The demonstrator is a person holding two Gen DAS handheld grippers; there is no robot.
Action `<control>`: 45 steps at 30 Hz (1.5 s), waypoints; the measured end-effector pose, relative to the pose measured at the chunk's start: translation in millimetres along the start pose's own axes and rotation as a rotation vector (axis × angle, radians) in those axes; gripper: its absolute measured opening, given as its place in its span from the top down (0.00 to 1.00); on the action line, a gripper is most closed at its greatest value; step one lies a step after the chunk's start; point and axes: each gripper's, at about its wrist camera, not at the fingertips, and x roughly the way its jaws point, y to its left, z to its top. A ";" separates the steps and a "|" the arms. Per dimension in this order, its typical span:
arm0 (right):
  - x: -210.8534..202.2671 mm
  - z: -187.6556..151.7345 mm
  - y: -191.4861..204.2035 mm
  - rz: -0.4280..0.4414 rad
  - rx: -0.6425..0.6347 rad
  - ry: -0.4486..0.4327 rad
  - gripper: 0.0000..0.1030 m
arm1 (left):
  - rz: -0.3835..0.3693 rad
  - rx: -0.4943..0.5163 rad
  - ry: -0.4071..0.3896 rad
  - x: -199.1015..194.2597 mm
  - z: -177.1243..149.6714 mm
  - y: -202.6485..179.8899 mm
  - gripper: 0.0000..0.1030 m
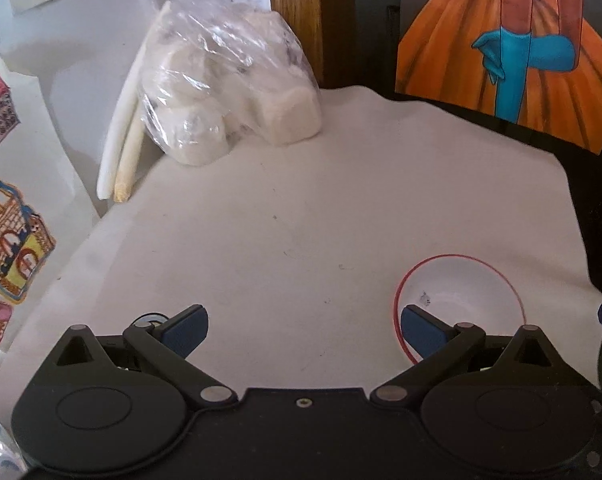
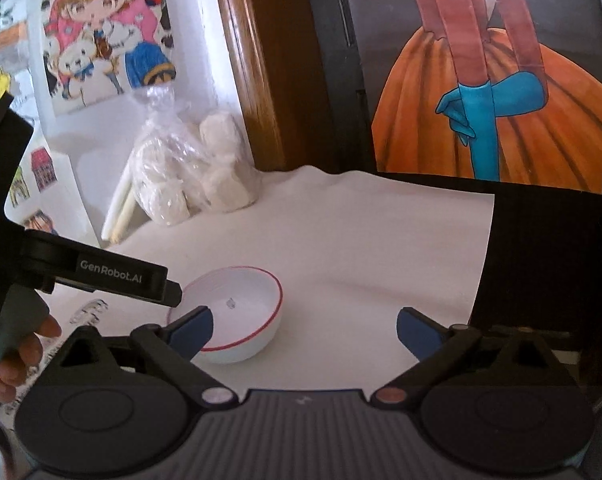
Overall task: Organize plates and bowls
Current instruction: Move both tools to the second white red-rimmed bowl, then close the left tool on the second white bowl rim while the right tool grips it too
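The left claw (image 1: 303,330) stood wide open and empty over the white counter (image 1: 301,220), with the red-rimmed white bowl (image 1: 465,292) just beside its right fingertip (upright, and holding nothing). The right claw (image 2: 304,330) was spread just as wide, gripping nothing, the same bowl (image 2: 237,312) lying at its left fingertip. A clear bag of white lumps (image 1: 225,92) sat well ahead of both.

Clear plastic bag (image 1: 225,80) of white lumps at the back of the white sheet (image 1: 301,216), two pale sticks (image 1: 119,136) leaning just beside it. Orange-skirt drawing (image 2: 497,92) behind, cartoon stickers (image 1: 9,240) left.
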 end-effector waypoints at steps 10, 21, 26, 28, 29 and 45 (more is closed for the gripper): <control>22.5 0.0 3.2 0.005 -0.036 0.041 0.14 | -0.041 0.005 0.017 14.6 1.1 -3.3 0.01; 27.8 0.8 4.3 0.021 -0.025 0.058 0.20 | -0.065 -0.011 0.037 19.1 0.9 -3.5 0.13; 28.3 0.4 4.0 0.030 -0.016 0.061 0.22 | -0.096 -0.006 0.039 18.9 -0.5 -4.5 0.19; 28.4 0.2 3.8 0.038 -0.011 0.063 0.25 | -0.095 0.004 0.032 18.1 -1.1 -6.3 0.20; 28.5 0.2 3.9 0.042 -0.007 0.063 0.26 | -0.095 0.008 0.031 18.4 -1.1 -6.7 0.22; 32.6 -0.9 8.7 0.124 0.059 0.086 0.62 | -0.251 -0.048 0.045 14.6 -7.6 -8.6 0.78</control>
